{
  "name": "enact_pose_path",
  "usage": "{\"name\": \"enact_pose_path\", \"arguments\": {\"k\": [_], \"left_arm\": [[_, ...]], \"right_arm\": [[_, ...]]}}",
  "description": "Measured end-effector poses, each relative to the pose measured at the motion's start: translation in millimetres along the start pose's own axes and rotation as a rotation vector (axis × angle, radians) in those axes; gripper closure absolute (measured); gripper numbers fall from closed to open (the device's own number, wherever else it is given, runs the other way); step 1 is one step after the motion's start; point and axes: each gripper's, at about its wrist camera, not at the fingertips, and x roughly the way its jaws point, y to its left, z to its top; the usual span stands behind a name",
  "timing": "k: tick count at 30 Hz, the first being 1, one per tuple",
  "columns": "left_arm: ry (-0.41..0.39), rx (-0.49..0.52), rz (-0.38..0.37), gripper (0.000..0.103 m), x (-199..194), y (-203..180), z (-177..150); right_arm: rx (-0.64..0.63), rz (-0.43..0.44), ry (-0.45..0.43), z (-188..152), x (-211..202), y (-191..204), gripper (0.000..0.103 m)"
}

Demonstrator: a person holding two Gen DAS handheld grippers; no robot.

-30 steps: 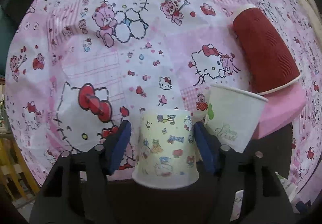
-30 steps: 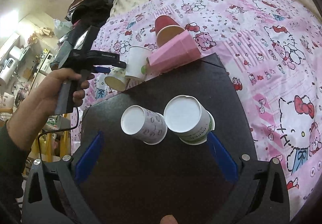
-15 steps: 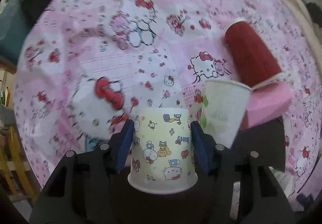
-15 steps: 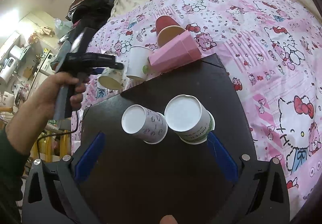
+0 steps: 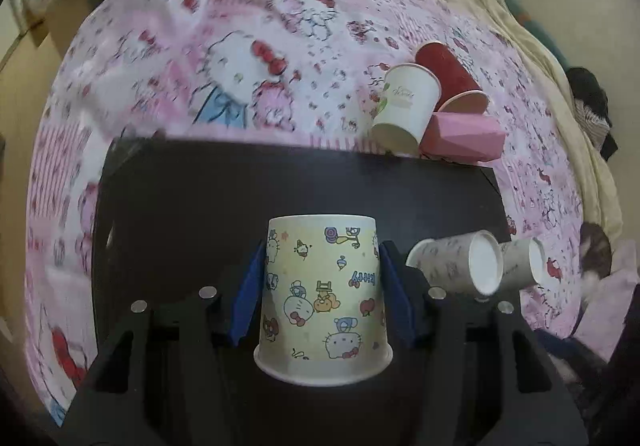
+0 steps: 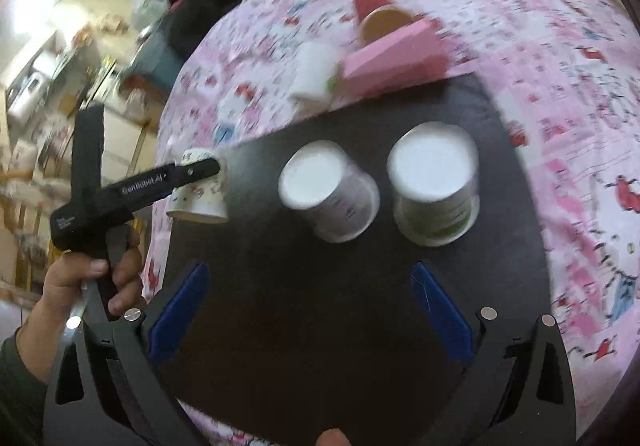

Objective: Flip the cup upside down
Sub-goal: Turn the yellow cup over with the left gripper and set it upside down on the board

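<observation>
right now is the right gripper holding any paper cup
No, the right gripper is open and empty, with the two upside-down white paper cups beyond it on the black board.

Two cups [image 6: 329, 194] [image 6: 434, 187] stand side by side, mouths down, on the board [image 6: 280, 326]. At its far edge lies a box [image 6: 394, 63], with a cup [image 6: 314, 75] left of it and another [image 6: 378, 17] behind. The left gripper [image 5: 322, 292] holds a cup [image 5: 322, 292] over the board's left edge.

A bed [image 6: 560, 45] with a pink cartoon sheet is carrying a black board [image 6: 280, 306]. Two paper cups [image 6: 332, 193] are sitting upside down on the board, just ahead of the right fingers [image 6: 440, 314]. Beyond them, a pink box [image 6: 396, 57], a white cup [image 6: 314, 79] and a red cup [image 6: 376, 15] are lying at the board's far edge.
</observation>
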Motion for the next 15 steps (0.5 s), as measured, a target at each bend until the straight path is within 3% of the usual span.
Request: {"name": "enact_pose_path", "arguments": {"k": [3, 8, 15], "left_arm": [[0.005, -0.035, -0.002, 0.050, -9, 1, -9], [-0.003, -0.022, -0.046, 0.050, -27, -9, -22], [0.045, 0.027, -0.107, 0.050, -26, -20, -32]], "right_arm": [[-0.038, 0.005, 0.018, -13, 13, 16, 0.000], [0.014, 0.111, 0.022, -28, 34, 28, 0.000], [-0.092, 0.144, -0.061, -27, 31, 62, 0.000]]}}
